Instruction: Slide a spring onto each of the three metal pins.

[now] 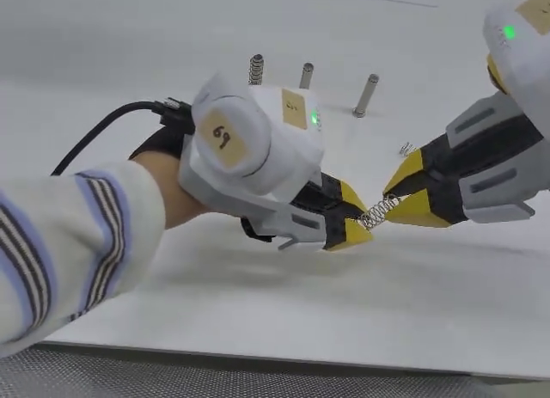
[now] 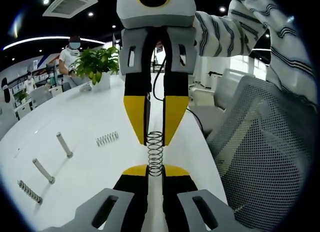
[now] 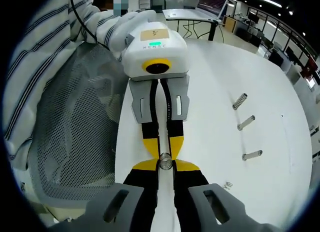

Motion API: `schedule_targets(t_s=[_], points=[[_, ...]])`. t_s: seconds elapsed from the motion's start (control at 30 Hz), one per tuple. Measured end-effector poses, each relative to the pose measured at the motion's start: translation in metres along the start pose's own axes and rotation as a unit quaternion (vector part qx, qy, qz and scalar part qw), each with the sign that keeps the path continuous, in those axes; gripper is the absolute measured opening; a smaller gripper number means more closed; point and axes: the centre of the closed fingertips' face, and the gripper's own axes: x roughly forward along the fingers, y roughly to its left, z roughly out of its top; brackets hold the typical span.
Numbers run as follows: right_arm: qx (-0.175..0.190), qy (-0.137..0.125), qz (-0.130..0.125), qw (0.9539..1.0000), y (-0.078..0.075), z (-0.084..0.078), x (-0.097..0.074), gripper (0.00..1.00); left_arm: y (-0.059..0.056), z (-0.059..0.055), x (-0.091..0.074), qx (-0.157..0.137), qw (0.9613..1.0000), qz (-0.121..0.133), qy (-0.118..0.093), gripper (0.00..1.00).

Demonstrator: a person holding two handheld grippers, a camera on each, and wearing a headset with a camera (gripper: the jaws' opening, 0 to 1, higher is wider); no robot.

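Three pins (image 1: 306, 75); mounted spring (image 1: 256, 70), gripped spring (image 1: 378, 213), loose spring (image 1: 406, 148).

Location: open-plan office. Indicators: a long white table (image 2: 75, 117); a mesh-backed office chair (image 2: 260, 157) near the table edge; a potted plant (image 2: 97, 64) at the table's far end; a ceiling air vent (image 2: 70, 2) with recessed spotlights; far desks (image 3: 187, 14) carrying a screen (image 3: 215, 0).
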Motion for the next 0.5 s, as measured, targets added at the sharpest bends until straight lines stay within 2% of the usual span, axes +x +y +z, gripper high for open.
schedule_targets(t_s=[0.07,0.37,0.5], points=[[-0.019,0.009,0.000,0.9998,0.0006,-0.0007,0.0001,0.07,-0.0004,0.0001,0.0002,0.002,1.0000,0.001,0.000,0.02],[-0.031,0.025,0.000,0.9992,0.0005,0.0019,0.0015,0.08,0.0024,0.0001,-0.0035,0.004,1.0000,0.007,0.002,0.02],[-0.054,0.031,0.000,0.9980,-0.0003,0.0034,0.0032,0.08,0.0041,-0.0006,-0.0050,0.003,0.9999,0.012,0.003,0.02]])
